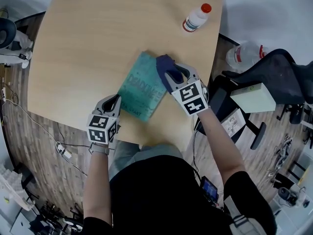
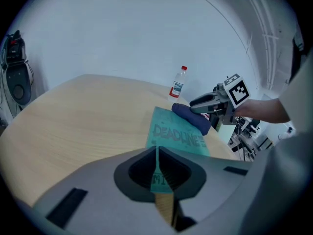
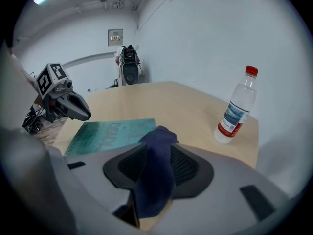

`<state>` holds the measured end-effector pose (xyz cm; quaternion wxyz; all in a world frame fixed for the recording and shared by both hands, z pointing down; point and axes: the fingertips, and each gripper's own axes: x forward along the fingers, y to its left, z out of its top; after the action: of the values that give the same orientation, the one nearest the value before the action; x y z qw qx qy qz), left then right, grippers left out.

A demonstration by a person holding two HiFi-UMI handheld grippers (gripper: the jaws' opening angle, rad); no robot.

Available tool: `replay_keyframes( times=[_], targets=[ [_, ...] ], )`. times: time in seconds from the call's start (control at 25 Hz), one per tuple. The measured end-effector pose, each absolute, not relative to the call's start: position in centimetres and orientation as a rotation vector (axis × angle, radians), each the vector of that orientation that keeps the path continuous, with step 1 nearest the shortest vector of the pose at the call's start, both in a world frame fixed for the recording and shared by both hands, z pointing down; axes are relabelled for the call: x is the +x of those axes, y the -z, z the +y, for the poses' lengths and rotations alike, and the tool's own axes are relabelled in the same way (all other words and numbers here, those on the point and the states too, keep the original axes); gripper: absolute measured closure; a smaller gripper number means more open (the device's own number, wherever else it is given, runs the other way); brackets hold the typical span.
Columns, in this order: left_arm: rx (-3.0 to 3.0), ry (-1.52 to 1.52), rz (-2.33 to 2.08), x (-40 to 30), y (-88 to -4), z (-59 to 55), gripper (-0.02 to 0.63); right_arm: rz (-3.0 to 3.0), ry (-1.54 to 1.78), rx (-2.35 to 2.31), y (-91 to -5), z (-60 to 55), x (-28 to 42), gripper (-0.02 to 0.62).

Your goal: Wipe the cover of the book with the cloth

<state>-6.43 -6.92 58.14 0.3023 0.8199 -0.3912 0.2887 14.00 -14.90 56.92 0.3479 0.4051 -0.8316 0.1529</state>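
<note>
Nearest the person, the left gripper (image 1: 114,101) has its jaws together with nothing between them. Its tip is over the near left corner of the book (image 1: 142,87). Its own view shows the teal cover right under the jaws, though I cannot tell whether the tip actually touches it. The book lies flat and closed on the worktop (image 1: 98,33), turned at a slant, with its cover up.

Farther out, the right gripper (image 1: 172,75) is at the book's far right corner. Its jaws stand fairly wide with the blue cloth (image 3: 155,175) bunched between them, filling the gap from pad to pad, so it looks held. The free end of the cloth folds forward onto the cover at that corner. Beyond, a bottle (image 1: 196,17) stands on the worktop, well apart from the book and out of the way.

By my reading, the wipe is only starting: the cloth is at one corner and most of the cover has yet to be wiped. The next move calls for the right gripper to press the cloth flat and draw it across the cover toward the near left corner. The left gripper should pin that corner, because a light book on smooth wood would likely slide with the stroke. The hold on the cloth needs to stay firm enough that it does not drag out of the jaws.
</note>
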Motion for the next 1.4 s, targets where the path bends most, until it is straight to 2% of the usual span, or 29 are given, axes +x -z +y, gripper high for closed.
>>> replay_keyframes(
  times=[0.12, 0.24, 0.72, 1.4],
  targets=[
    [2.165, -0.807, -1.015, -6.3, -59.0, -6.7, 0.584, -2.189, -0.427, 1.059, -58.5, -14.7, 13.5, 0.492],
    [2.153, -0.887, -0.986, -6.3, -60.3, -6.1, 0.584, -2.251, -0.445, 1.099, -59.1, -14.4, 13.1, 0.511],
    [2.125, -0.579, -1.024, -6.8, -60.6, -6.1, 0.586, -2.300, -0.416, 1.171, -59.6, -13.4, 12.4, 0.518],
    [2.270, -0.627, -0.808, -6.2, -60.6, -6.0, 0.586, -2.256, -0.472, 1.238, -59.8, -6.1, 6.4, 0.518]
  ],
)
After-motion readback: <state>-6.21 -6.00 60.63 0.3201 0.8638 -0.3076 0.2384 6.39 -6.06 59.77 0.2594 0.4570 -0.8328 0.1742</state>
